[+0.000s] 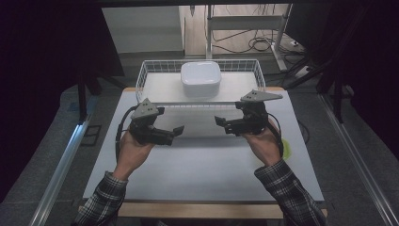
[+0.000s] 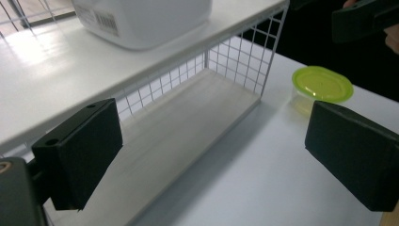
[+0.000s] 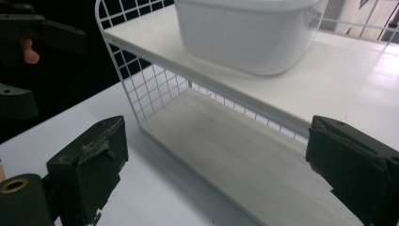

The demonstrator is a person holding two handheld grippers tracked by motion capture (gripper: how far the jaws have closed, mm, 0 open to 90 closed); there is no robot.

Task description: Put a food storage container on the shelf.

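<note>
A white wire rack (image 1: pixel 141 77) stands at the far side of the table, and a white square tub (image 1: pixel 201 79) rests on its upper shelf. My left gripper (image 1: pixel 175 134) hovers in front of the rack's left end, and my right gripper (image 1: pixel 222 125) in front of its right half. They point toward each other. In the left gripper view the jaws (image 2: pixel 211 141) stand wide open and empty, facing the rack's lower shelf (image 2: pixel 179 127). The right gripper view shows its jaws (image 3: pixel 216 160) just as wide, with nothing between them, below the tub (image 3: pixel 249 33).
A small clear pot with a yellow-green lid (image 2: pixel 322 84) sits on the white table top (image 1: pixel 202 165) at the right, beside my right wrist (image 1: pixel 286 151). Dark floor, metal rails and cables surround the table.
</note>
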